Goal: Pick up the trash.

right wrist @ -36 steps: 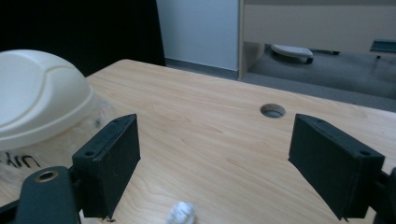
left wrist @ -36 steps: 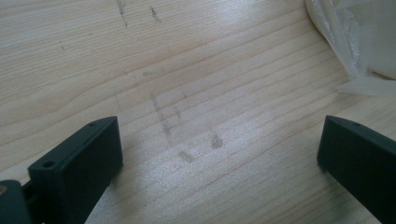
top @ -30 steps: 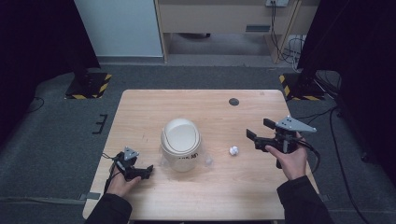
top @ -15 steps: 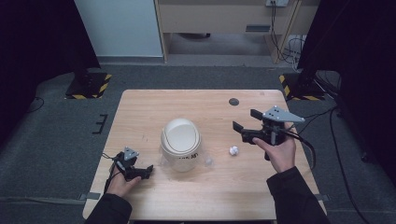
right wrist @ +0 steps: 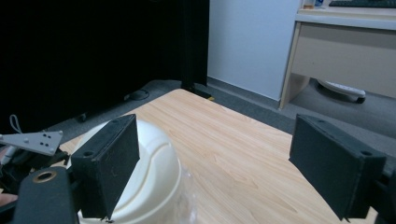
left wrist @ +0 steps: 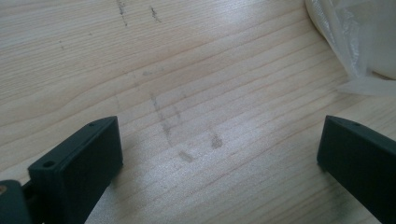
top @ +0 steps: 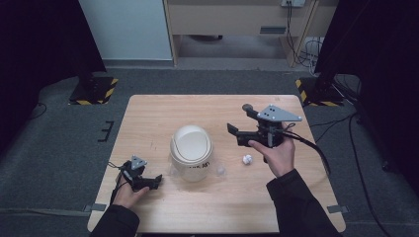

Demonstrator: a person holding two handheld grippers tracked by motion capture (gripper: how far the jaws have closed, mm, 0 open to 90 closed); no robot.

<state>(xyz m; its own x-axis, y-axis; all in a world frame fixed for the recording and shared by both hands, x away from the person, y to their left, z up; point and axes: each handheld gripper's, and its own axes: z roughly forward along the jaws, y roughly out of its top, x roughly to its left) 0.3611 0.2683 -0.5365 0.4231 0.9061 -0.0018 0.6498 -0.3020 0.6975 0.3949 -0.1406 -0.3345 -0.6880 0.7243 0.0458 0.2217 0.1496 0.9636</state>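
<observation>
Both tools gape wide, holding nothing. I'd bring the right tool (top: 242, 124) squarely over the white lidded bin (top: 190, 152), not the paper ball (top: 247, 159) beside it.

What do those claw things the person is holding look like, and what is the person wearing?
Each gripper, left and right, is black with two blocky flat jaws and a grey three-cornered plate on top. A black cable trails from the right one. The person wears dark long sleeves.
</observation>
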